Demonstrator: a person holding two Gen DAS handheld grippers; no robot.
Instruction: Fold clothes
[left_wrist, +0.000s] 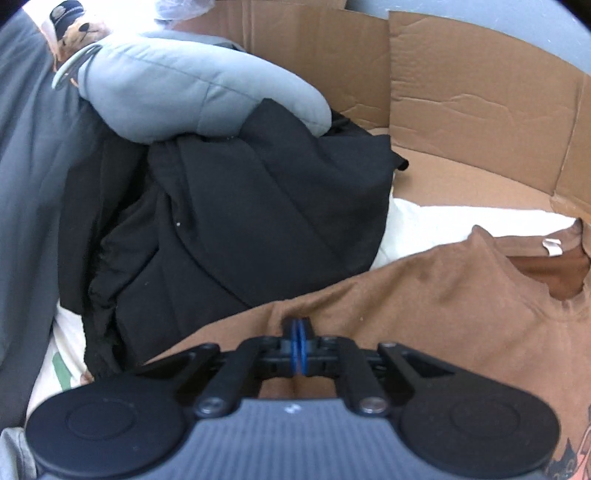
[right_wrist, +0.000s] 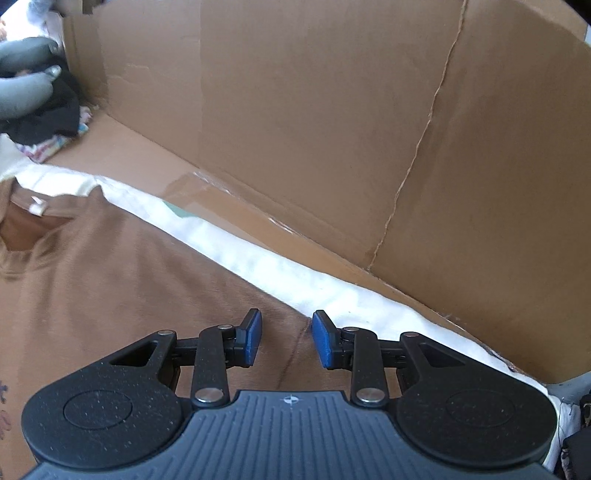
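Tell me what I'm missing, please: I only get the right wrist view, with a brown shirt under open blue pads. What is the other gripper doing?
Observer: The left gripper is shut, pinching a ridge of the brown shirt.
Operator: Is anything lying next to the shirt on that side?
Observer: Yes, a rumpled pile of black clothes sits just beyond it.
Operator: I glimpse something grey in my far corner. What is it?
Observer: A padded grey-blue item resting on top of the black pile.
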